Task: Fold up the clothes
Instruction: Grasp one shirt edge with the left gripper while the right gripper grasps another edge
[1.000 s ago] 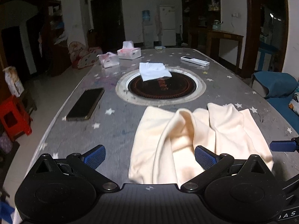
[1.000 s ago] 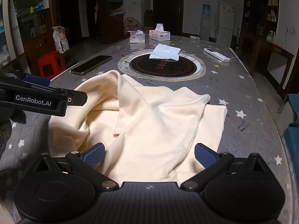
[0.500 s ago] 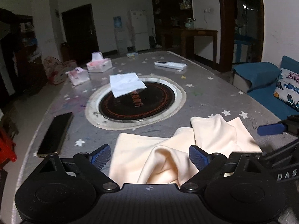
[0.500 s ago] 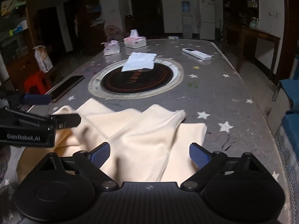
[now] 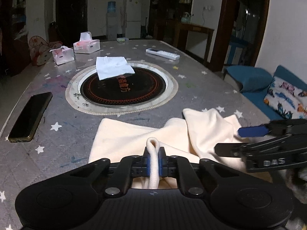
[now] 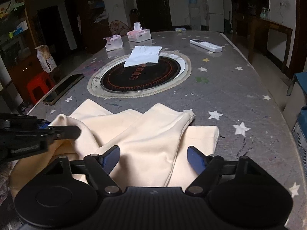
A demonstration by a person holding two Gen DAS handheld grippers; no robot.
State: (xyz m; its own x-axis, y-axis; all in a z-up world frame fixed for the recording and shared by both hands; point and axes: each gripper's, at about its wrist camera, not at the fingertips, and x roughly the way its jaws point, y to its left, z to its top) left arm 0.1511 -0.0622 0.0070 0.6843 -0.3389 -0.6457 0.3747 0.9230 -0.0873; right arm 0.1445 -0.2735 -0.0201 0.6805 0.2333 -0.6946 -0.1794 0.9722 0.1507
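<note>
A cream garment (image 5: 191, 134) (image 6: 145, 134) lies rumpled on the near part of the grey star-patterned table (image 5: 191, 88). My left gripper (image 5: 154, 163) is shut on a raised fold of its cloth, which loops up between the blue pads. In the right wrist view the left gripper (image 6: 57, 130) shows at the left edge holding that fold. My right gripper (image 6: 153, 157) hovers over the garment's near right part with its jaws closing; cloth lies between the pads but they do not press it. Its fingers (image 5: 251, 131) reach in from the right in the left wrist view.
A folded white garment (image 5: 113, 69) lies on the round black hotplate (image 5: 122, 88) at the table's middle. A phone (image 5: 30, 117) lies at the left edge, two tissue boxes (image 5: 86, 45) and a remote (image 5: 163, 53) at the far end. A blue sofa (image 5: 268, 88) stands to the right.
The left gripper moved in over the cream garment and closed on a fold of it. The right gripper came closer over the garment's right side and its jaws narrowed.
</note>
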